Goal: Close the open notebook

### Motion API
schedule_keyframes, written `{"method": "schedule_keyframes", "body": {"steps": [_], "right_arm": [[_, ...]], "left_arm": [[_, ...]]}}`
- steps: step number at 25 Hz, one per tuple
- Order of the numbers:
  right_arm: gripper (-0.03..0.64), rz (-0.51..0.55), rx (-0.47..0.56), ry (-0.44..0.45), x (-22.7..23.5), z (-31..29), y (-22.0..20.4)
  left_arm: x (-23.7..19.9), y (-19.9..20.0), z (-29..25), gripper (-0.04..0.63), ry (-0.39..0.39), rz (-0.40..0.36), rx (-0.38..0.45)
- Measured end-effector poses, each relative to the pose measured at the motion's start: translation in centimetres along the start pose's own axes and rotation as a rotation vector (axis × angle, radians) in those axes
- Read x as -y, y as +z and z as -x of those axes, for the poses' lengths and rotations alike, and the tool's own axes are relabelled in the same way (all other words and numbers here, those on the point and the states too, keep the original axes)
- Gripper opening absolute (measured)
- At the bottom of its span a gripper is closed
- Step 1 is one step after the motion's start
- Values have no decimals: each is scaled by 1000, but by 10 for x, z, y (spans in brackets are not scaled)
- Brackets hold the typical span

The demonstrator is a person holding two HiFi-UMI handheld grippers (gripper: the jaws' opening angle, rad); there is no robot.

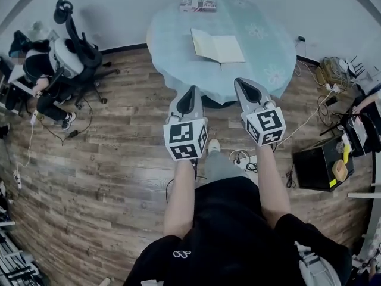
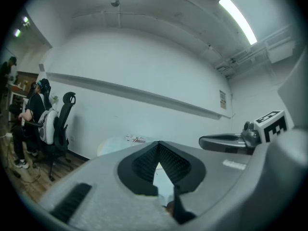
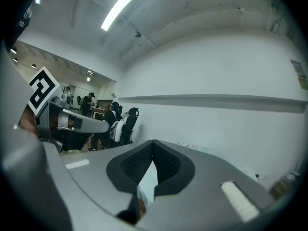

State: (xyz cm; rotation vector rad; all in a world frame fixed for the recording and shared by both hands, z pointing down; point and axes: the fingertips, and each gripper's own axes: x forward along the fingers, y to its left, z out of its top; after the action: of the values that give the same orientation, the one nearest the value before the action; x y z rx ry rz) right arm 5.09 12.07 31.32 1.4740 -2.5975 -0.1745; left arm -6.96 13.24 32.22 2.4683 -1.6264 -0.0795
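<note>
An open notebook (image 1: 218,46) with pale blank pages lies flat on the round table (image 1: 271,61), which has a light blue cloth. My left gripper (image 1: 191,90) and right gripper (image 1: 243,83) are held side by side in the air at the table's near edge, pointing level toward it, a good way short of the notebook. In the left gripper view the left gripper (image 2: 158,143) has its jaw tips meeting with nothing between them. The right gripper (image 3: 153,142) is likewise shut and empty in the right gripper view. Neither gripper view shows the notebook.
A small printed box (image 1: 198,5) sits at the table's far edge. A person sits in an office chair (image 1: 77,52) at the left by the wall. Cables and a power strip (image 1: 241,158) lie on the wood floor. A black bin (image 1: 321,159) stands at the right.
</note>
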Motion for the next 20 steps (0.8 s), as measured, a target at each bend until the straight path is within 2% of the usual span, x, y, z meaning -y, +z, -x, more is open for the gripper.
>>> {"method": "schedule_keyframes", "body": {"steps": [6,11,16,20], "right_arm": [[12,-71,-44,78,59,-106,-34],[12,-149,-97,140,95,-178,-66],[12,-182,-110,141,134,-214,-65],[12,-173,-83,115,167,-220,-52]], "left_arm": [[-46,-21,-93,3,104,47,-73],[-79,-41,-157,3,185,64,-167],[-92,-27,-202,3,211,51,-198],[-84,-7,-235,3,187,29,-174]]}}
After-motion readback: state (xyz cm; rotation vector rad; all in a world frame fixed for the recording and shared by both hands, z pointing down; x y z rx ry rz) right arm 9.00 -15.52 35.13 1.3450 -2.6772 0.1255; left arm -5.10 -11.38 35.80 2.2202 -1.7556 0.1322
